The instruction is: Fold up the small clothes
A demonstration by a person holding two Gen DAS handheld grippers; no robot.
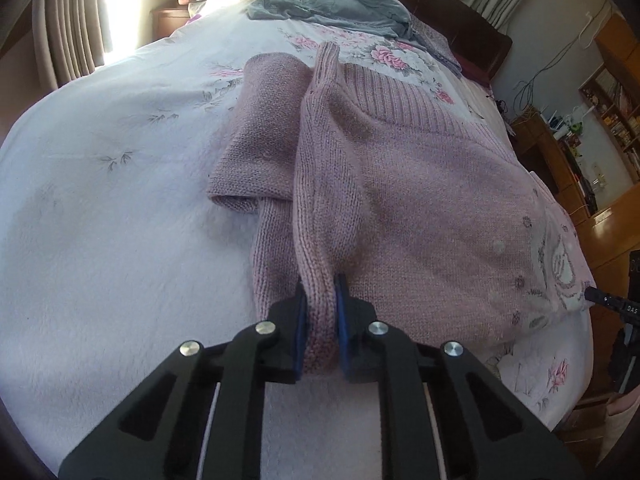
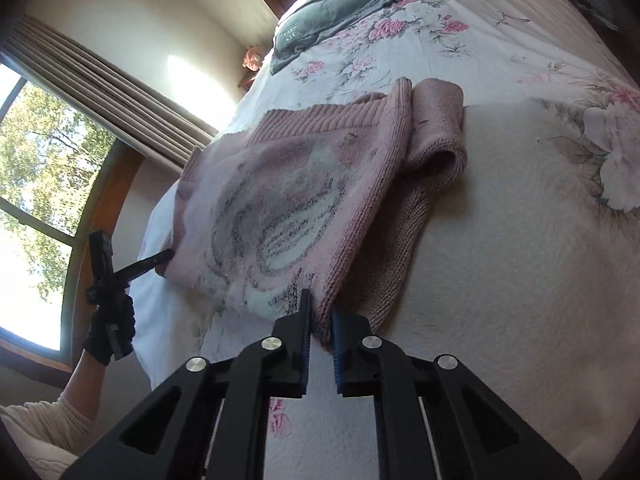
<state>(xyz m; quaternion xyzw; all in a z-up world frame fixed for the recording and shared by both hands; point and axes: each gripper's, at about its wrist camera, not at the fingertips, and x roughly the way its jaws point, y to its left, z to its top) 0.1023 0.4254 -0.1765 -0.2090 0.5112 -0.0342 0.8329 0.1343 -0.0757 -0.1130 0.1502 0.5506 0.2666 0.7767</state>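
Observation:
A pink knitted sweater (image 1: 420,200) lies on the bed, one sleeve (image 1: 260,128) folded across beside its body. My left gripper (image 1: 320,312) is shut on a raised fold of the knit at the sweater's near edge. In the right wrist view the sweater (image 2: 288,200) shows a grey and white pattern, and my right gripper (image 2: 321,316) is shut on its near corner. Held by a gloved hand (image 2: 110,332), the left gripper (image 2: 160,259) meets the sweater's far left corner. The right gripper (image 1: 600,298) shows at the sweater's right edge.
The bed has a white floral cover (image 1: 100,200). Grey folded clothes (image 1: 328,4) lie near the headboard. A window (image 2: 36,184) with curtains is on one side, wooden shelves (image 1: 612,120) on the other. A nightstand (image 1: 170,20) holds a pink toy.

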